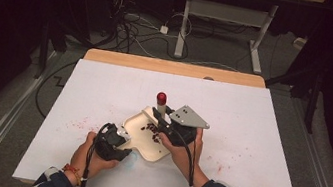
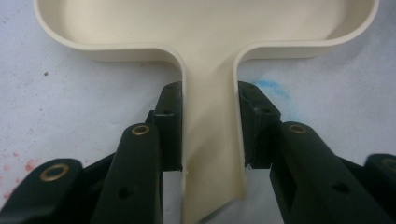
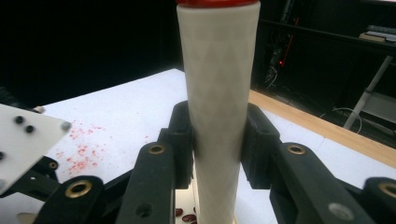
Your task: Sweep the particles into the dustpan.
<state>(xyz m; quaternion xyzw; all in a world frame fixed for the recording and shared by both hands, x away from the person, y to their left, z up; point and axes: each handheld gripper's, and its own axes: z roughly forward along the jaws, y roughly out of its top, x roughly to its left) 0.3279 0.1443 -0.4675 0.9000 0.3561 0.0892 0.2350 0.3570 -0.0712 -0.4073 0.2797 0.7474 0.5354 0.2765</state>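
Careful: your left gripper [image 2: 205,135] clamps the tray [image 1: 132,141] handle, your right gripper [image 3: 217,140] the upright tube [image 3: 218,107] at the tray's twelve o'clock; tilting it could scatter beans [image 1: 151,128] across the table [image 1: 248,137].

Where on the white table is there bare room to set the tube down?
The far half of the table, beyond the red-capped tube, looks bare, as do the far left and far right sides. The near centre is crowded: the cream tray, the dark beans and both grippers, left gripper and right gripper. Red specks mark the near left.
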